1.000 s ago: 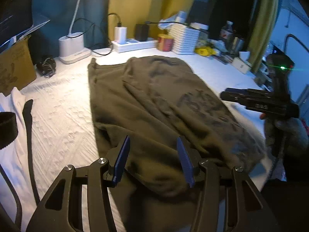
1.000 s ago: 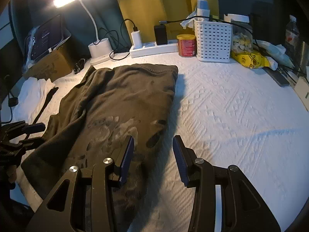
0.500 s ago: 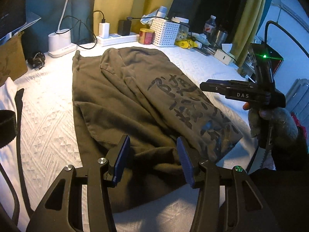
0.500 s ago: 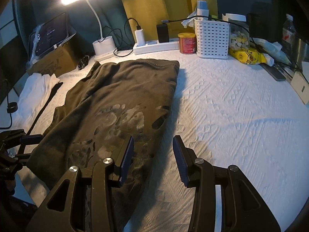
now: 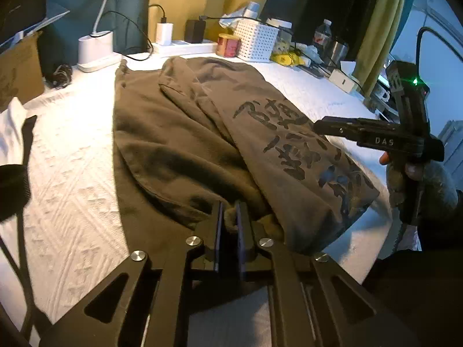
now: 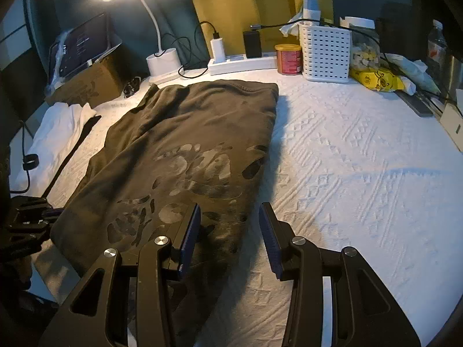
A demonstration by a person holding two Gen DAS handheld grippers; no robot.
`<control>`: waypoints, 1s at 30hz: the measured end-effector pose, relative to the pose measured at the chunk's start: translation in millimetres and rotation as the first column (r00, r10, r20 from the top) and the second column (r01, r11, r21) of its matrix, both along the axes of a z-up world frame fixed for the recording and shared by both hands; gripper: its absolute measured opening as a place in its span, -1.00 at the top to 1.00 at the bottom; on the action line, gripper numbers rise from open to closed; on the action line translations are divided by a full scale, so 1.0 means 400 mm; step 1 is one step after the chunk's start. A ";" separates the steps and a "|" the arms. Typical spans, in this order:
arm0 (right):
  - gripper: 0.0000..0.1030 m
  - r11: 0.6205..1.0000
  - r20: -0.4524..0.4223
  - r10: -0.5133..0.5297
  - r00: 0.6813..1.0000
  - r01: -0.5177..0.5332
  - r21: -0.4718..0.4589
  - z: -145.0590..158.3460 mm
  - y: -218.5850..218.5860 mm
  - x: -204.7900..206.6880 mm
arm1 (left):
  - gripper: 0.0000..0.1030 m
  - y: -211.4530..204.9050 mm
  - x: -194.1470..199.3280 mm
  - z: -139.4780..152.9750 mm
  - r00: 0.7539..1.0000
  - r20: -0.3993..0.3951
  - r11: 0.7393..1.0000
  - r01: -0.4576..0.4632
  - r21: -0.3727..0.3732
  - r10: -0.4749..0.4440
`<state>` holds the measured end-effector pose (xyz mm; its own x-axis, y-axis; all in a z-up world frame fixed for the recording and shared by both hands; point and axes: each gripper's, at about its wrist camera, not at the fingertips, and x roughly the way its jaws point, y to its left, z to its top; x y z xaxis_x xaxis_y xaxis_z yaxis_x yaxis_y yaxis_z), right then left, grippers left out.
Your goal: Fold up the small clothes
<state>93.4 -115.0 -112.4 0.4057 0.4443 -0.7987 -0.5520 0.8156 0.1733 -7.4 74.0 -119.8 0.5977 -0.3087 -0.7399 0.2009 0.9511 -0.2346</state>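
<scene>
A dark olive garment (image 5: 179, 133) with a black print lies lengthwise on the white textured cover (image 6: 361, 159), its long sides folded in. My left gripper (image 5: 228, 217) is shut on a bunched fold at the garment's near edge, with cloth pinched between the pads. In the right wrist view it shows at the far left (image 6: 55, 212), at the garment's corner. My right gripper (image 6: 230, 228) stands open just above the garment (image 6: 196, 133), over its near right edge, with nothing pressed between its fingers. The left wrist view shows it (image 5: 318, 124) from the side, held by a gloved hand (image 5: 416, 190).
Along the back stand a lamp base (image 6: 162, 63), a power strip (image 6: 240, 63), a red can (image 6: 288, 57), a white basket (image 6: 327, 52) and a yellow bag (image 6: 376, 79). A cardboard box (image 6: 86, 84), a white cloth (image 6: 58, 127) and a black strap (image 5: 26, 133) lie at the left.
My left gripper's jaws have gone from open to shut, pinching the garment's near edge. The right gripper has stayed open over the near right edge.
</scene>
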 end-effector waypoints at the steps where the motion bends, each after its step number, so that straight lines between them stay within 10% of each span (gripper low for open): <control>1: 0.13 1.000 -0.001 0.002 1.000 -0.002 0.000 -0.001 0.002 -0.001 | 0.88 0.001 -0.012 0.008 1.000 0.005 1.000 -0.005 0.011 0.005; 17: 0.13 1.000 -0.039 0.029 0.999 -0.030 -0.004 -0.034 0.011 -0.029 | 0.81 0.112 -0.100 0.036 0.984 -0.072 0.986 -0.164 -0.019 0.162; 22: 0.13 1.000 -0.042 0.012 0.999 -0.012 -0.004 -0.028 -0.017 -0.053 | -0.38 0.102 -0.084 0.085 0.985 0.011 0.983 -0.173 -0.055 0.174; 28: 0.13 0.999 -0.077 0.026 0.997 -0.024 0.024 -0.027 -0.045 -0.117 | -0.30 0.030 -0.039 0.047 0.998 0.000 0.997 -0.066 -0.033 0.066; 30: 0.13 0.999 -0.085 0.036 0.996 -0.033 0.032 -0.028 -0.048 -0.141 | 0.34 0.012 -0.034 0.024 0.999 -0.026 0.999 -0.031 -0.011 0.031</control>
<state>37.1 -134.3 -123.8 0.3202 0.4815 -0.8159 -0.5618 0.7900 0.2457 -20.9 78.7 -110.2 0.5876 -0.2988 -0.7520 0.1650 0.9541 -0.2501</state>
